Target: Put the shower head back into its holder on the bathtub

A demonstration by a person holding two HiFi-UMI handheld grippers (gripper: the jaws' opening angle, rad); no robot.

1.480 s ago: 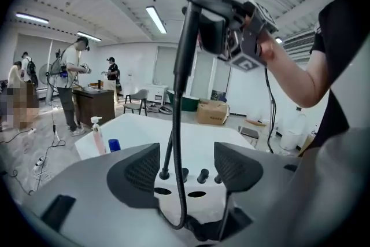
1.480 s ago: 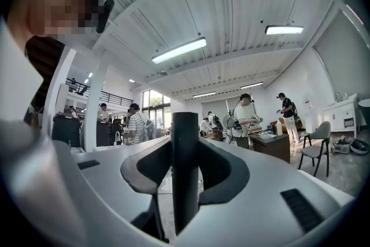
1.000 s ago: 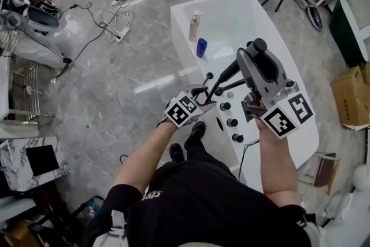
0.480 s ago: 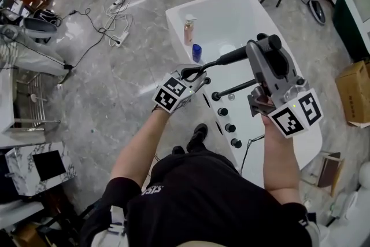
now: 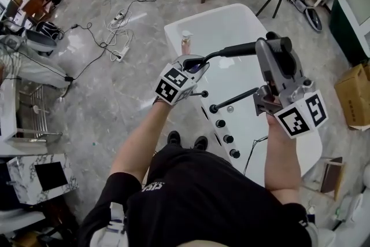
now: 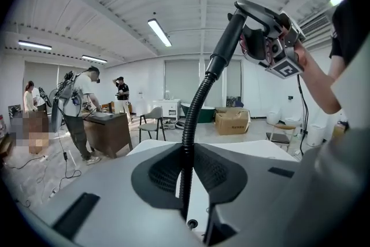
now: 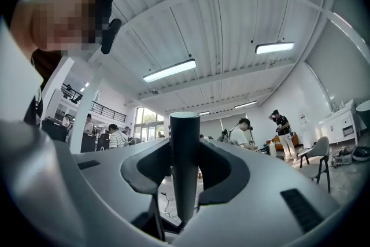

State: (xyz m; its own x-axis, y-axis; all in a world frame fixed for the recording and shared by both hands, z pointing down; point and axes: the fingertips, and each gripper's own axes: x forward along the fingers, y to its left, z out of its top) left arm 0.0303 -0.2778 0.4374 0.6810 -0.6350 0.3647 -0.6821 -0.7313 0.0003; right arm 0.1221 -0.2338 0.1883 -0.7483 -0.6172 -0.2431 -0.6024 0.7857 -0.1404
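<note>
The left gripper has just closed its fingers on the black ribbed hose. The right gripper clamps the dark cylindrical shower head. Both now hang higher above the white bathtub, so lowering it into the holder likely comes next.

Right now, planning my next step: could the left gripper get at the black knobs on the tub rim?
Probably not: the left gripper is shut on the hose, though the knobs lie unobstructed nearby.

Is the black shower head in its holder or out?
Out: the right hand-held gripper holds the shower head above the white bathtub.
</note>
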